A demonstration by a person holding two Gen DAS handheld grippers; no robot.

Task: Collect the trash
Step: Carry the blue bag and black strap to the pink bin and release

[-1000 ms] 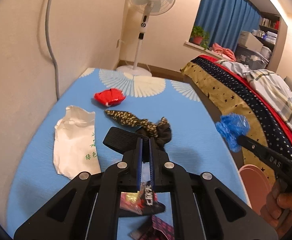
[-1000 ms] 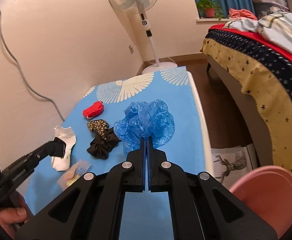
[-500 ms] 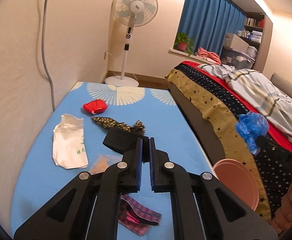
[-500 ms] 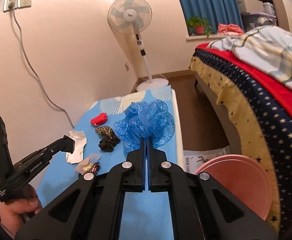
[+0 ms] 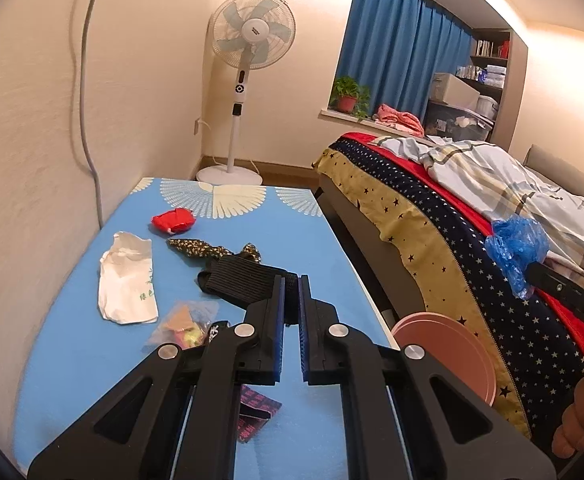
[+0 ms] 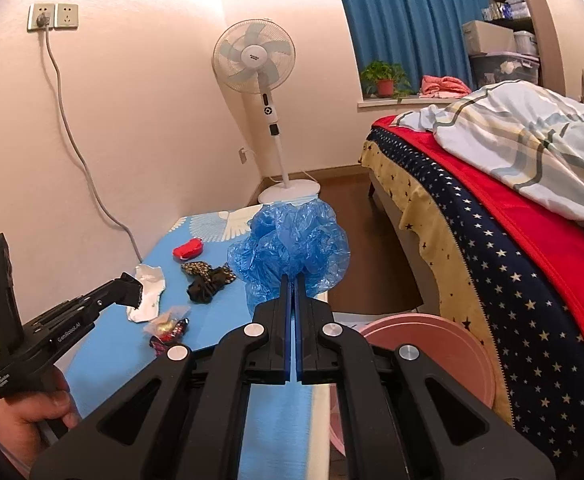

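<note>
My right gripper is shut on a crumpled blue plastic cover and holds it in the air above the table's right edge; it also shows in the left wrist view. My left gripper is shut on a black elastic band, lifted above the blue table. On the table lie a white paper bag, a red wrapper, a clear snack wrapper, a plaid wrapper and a patterned scrunchie. A pink bin stands on the floor at the right.
A bed with a star-patterned cover runs along the right, with a narrow floor gap to the table. A standing fan is beyond the table's far end. A wall with a cable borders the left.
Both grippers have risen and pulled back from the table. The right one carried the blue cover right, toward the pink bin. The left one dropped a snack wrapper, keeping the black band.
</note>
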